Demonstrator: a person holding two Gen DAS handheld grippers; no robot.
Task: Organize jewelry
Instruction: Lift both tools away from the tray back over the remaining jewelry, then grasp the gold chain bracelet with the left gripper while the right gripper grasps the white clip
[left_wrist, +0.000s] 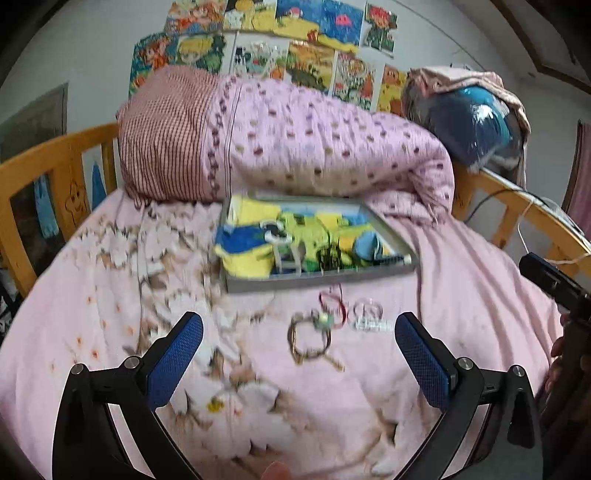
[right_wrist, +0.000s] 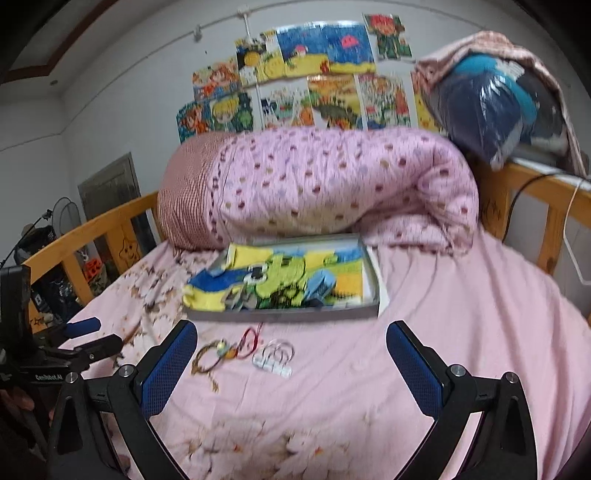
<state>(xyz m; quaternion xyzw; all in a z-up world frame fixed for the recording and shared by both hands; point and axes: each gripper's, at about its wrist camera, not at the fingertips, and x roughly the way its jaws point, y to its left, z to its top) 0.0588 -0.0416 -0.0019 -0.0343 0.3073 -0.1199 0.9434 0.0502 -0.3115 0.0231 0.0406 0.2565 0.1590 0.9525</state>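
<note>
Bed with pink sheet, rolled quilt at the back, wood rail on both sides. Grey tray sits in front of the quilt, cluttered with colourful bits. Jewelry lies on the sheet just before the tray: brown bracelet, red cord, clear ring piece, all near each other. Left gripper and right gripper both spread wide, holding nothing, nothing between them and the jewelry.

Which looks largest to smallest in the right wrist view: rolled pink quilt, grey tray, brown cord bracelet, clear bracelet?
1. Rolled pink dotted quilt
2. Shallow grey tray
3. Brown cord bracelet and clear bracelet: these look alike; blur prevents ranking.
</note>
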